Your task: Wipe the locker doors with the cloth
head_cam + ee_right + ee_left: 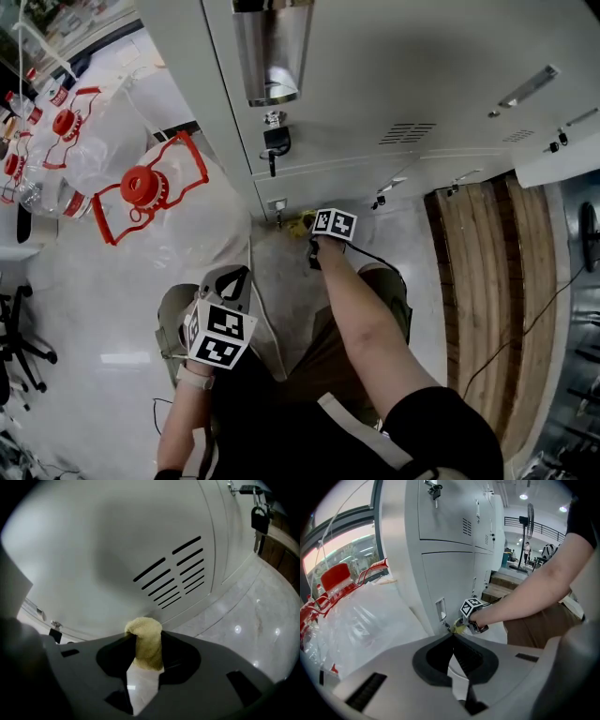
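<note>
Where locker door (117, 550) meets floor (262, 616), right hand-held gripper (145, 637) clamped on yellow cloth (147, 651)

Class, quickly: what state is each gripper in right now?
Left gripper: shut, holding nothing.
Right gripper: shut on the yellow cloth.

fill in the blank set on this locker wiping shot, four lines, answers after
1. The right gripper has its jaws shut on a ____ cloth.
2. The left gripper holds ____ between its shut jaws.
3. A black ____ hangs on a locker door.
4. The clear jug beside the lockers has a ____ cap.
Missing words: yellow; nothing; padlock; red.
</note>
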Available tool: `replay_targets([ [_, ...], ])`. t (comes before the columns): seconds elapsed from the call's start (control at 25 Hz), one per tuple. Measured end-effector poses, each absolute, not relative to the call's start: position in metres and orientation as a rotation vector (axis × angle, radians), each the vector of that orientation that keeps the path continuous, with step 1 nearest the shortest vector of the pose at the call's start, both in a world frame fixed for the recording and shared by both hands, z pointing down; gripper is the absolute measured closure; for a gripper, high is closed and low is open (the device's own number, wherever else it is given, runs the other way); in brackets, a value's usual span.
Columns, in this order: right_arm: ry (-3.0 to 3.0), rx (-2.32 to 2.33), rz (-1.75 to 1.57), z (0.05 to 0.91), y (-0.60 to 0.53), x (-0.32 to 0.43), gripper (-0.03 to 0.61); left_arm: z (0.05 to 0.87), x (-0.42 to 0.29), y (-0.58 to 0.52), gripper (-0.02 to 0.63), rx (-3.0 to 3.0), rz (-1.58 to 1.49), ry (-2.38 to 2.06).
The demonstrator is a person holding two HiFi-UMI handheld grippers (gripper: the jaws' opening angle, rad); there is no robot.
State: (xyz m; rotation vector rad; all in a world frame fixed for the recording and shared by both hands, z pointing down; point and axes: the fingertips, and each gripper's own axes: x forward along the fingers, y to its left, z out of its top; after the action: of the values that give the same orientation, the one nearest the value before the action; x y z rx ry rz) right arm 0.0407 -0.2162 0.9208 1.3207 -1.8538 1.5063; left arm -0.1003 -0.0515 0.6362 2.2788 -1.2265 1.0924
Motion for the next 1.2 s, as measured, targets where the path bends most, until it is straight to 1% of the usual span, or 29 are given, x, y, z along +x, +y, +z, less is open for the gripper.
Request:
replay_targets([
  [0.52, -1.741, 1.502, 1.355, 0.912, -0.234, 0.114, 0.436, 0.633, -0.082, -0.049, 0.606, 2.309, 1.087, -1.212],
  [0.68, -1.746, 1.524, 1.258, 0.901, -0.239, 0.131, 0.436, 0.632, -0.074, -0.049, 0.606, 2.327, 1.078, -1.194],
  [0.92, -1.808, 1.475, 1.033, 0.868, -0.242, 0.137, 0.436, 0.635, -0.06, -0.052, 0.606, 2.358, 1.058, -1.145],
  [1.2, -1.976, 1.437, 0.877, 0.808, -0.241, 0.129, 0.436, 0.637, -0.043, -0.058, 0.606, 2.403, 1.014, -1.09],
])
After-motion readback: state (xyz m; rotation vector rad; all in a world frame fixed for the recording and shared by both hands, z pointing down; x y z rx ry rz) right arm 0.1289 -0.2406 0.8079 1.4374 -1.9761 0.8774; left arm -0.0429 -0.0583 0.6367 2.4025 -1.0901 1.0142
